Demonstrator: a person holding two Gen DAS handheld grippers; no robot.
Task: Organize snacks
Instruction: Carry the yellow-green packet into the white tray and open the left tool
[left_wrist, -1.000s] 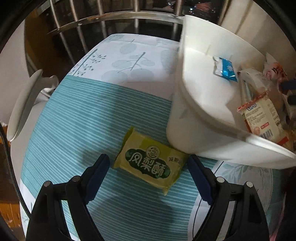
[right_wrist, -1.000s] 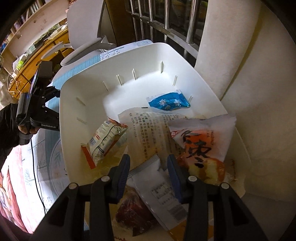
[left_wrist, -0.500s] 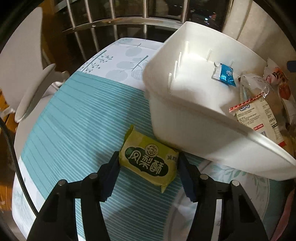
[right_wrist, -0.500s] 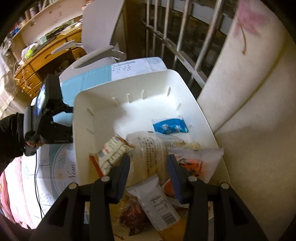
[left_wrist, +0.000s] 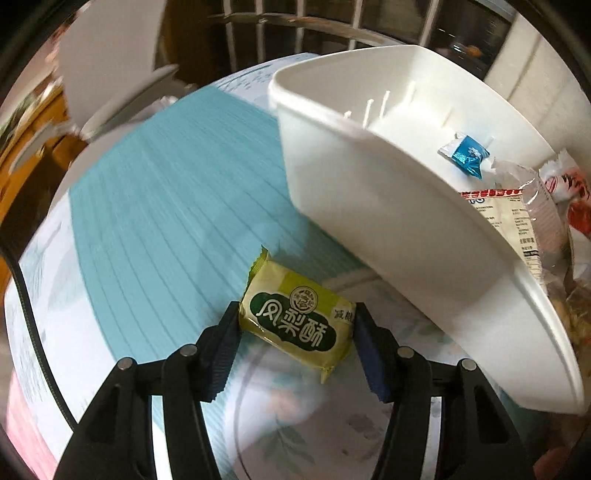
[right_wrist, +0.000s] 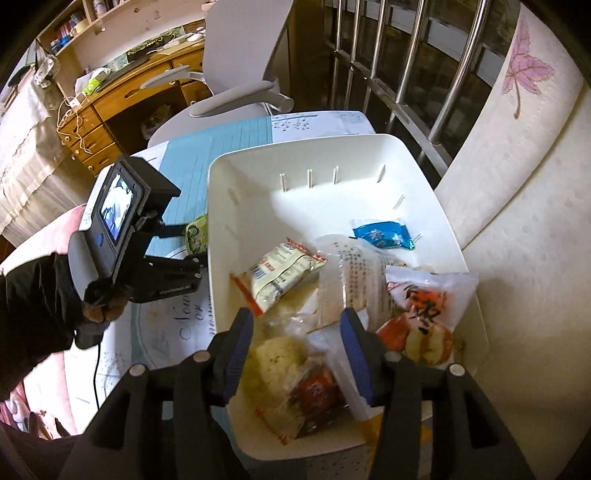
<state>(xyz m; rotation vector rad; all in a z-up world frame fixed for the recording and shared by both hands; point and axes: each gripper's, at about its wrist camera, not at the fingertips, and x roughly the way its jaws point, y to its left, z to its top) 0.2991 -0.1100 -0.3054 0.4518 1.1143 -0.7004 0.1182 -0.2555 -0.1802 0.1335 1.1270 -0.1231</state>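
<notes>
A yellow-green pineapple cake packet (left_wrist: 295, 321) lies on the teal striped tablecloth (left_wrist: 166, 206) beside the white basket (left_wrist: 388, 236). My left gripper (left_wrist: 293, 325) is shut on the packet, one pad on each end. It also shows in the right wrist view (right_wrist: 195, 236). The white basket (right_wrist: 229, 206) holds several snack packets: a blue one (right_wrist: 382, 234), a white and red one (right_wrist: 280, 273) and an orange one (right_wrist: 424, 314). My right gripper (right_wrist: 297, 332) is open and empty above the basket's near end.
A white office chair (right_wrist: 236, 74) stands beyond the table, with a wooden desk (right_wrist: 122, 96) behind it. Metal window bars (right_wrist: 399, 74) and a pale curtain (right_wrist: 517, 147) are on the far right side. A pink cloth (left_wrist: 22, 417) shows at the table's left edge.
My left gripper moved forward around the yellow-green packet and closed on its ends. My right gripper rose and pulled back from the basket, staying open.
</notes>
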